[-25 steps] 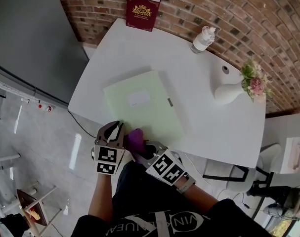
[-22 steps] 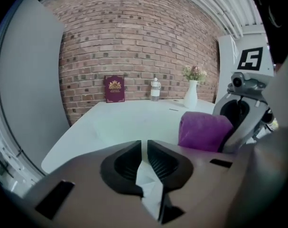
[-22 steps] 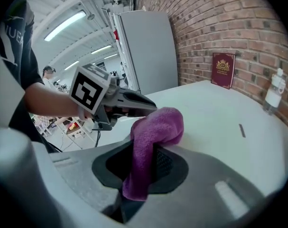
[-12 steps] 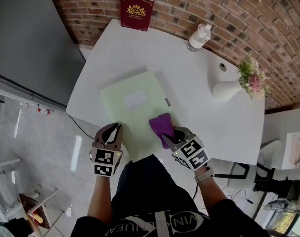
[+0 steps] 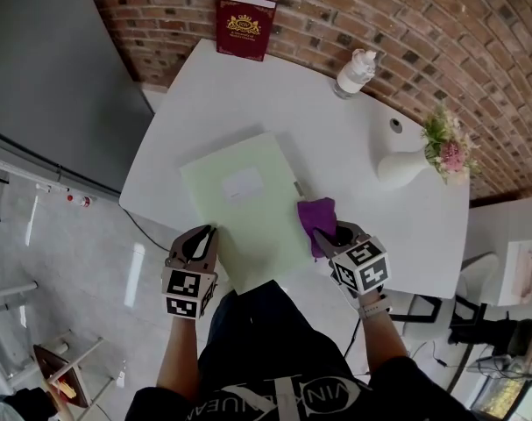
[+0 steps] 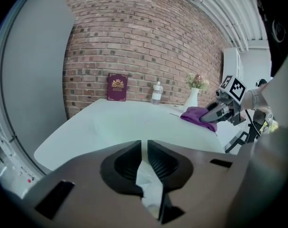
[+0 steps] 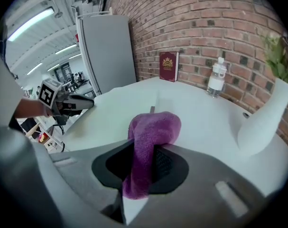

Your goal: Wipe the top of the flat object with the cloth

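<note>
- Left gripper [image 5: 206, 235]: at the flat object's 8 o'clock edge. The jaws are almost together on a thin pale edge, apparently that of the flat object. Judged use: an anchor, so the pinch should hold while the other hand wipes.
- Flat object [image 5: 248, 226]: a pale green folder lying flat on the table [image 5: 379, 235], near the front edge, with a white label [image 5: 242, 182] on top. Most of its surface lies at the cloth's 9 to 10 o'clock.
- Cloth [image 5: 316, 213]: purple and bunched, at the flat object's 3 o'clock edge and partly over bare table. It is clamped in the jaws of the right gripper [image 5: 334, 235], with the free end trailing ahead of them.
- Judged handling: bring the cloth back toward 9 o'clock in overlapping passes, pressed low so the wad spreads flat. Turn before it runs off the edge.
- Small grey tab [image 5: 296, 187]: at the flat object's edge, just beside the cloth at its 11 o'clock. It could snag the cloth.
- Red book [image 5: 245, 26]: upright against the brick wall at the table's 12 o'clock, well apart.
- Bottle [image 5: 355, 71]: at 1 o'clock, well apart.
- White vase with flowers [image 5: 406, 163]: between 2 and 3 o'clock. It is the nearest upright thing to the right gripper, so an overshoot that way could tip it.
</note>
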`<state>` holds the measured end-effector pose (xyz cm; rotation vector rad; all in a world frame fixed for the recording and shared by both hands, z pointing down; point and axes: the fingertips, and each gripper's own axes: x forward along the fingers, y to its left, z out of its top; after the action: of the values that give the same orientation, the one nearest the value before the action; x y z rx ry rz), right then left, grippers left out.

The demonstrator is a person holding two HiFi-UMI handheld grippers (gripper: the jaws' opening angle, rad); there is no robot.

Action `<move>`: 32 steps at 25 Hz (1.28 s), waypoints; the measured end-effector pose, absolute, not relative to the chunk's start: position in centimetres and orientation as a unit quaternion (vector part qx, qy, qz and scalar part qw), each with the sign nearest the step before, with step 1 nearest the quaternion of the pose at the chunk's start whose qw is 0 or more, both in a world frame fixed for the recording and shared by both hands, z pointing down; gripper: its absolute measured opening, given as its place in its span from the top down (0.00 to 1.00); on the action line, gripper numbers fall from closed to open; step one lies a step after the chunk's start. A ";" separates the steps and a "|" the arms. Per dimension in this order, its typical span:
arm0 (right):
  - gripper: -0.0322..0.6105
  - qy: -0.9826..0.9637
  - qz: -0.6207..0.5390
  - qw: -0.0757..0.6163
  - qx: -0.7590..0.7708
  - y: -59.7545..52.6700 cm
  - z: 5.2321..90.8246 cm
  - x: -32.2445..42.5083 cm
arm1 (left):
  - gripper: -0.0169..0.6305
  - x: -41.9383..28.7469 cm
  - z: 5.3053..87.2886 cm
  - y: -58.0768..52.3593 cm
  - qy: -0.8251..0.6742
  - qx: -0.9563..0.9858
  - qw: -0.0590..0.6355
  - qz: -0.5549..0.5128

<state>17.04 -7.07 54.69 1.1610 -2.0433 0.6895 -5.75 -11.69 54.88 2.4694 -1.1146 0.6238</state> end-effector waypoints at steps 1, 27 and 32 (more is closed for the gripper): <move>0.84 -0.779 0.272 0.337 0.453 -7.2 54.8 17.6 | 0.91 -5.7 54.9 -11.7 -0.393 0.874 0.182 0.222; 0.84 -0.852 0.119 0.426 0.281 -29.6 57.8 13.6 | 0.92 -1.8 54.8 -11.7 -0.363 0.867 0.112 0.323; 0.84 -0.860 0.055 0.473 0.186 -26.2 57.9 13.7 | 0.93 -2.0 55.1 -11.7 -0.373 0.862 0.132 0.317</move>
<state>13.73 -26.20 57.89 0.4546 -2.1035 0.1353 -2.03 -11.73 55.10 2.5008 -1.0821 0.9206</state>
